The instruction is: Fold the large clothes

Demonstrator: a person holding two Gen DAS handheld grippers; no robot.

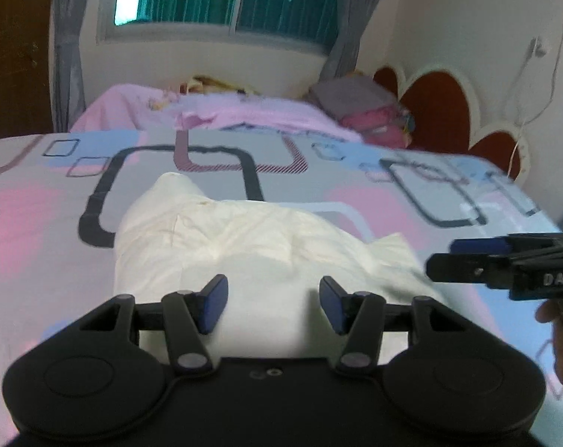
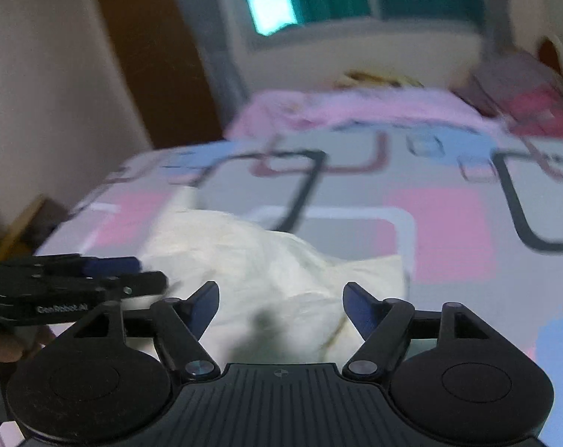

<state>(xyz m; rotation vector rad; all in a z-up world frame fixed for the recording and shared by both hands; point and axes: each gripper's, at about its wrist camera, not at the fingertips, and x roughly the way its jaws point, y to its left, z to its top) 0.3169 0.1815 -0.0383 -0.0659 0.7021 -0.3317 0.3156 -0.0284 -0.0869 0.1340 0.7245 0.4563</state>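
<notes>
A cream garment (image 1: 240, 238), soft, wrinkled and bunched into a lumpy mound, lies on the bed (image 1: 39, 223), whose smooth sheet is printed with rounded rectangles in black, pink and blue. The left gripper (image 1: 273, 303) hangs just above the cloth, its 2 blue-padded fingers spread apart and empty. The right gripper (image 2: 281, 307) is likewise parted over the garment's rumpled edge, holding nothing.
</notes>
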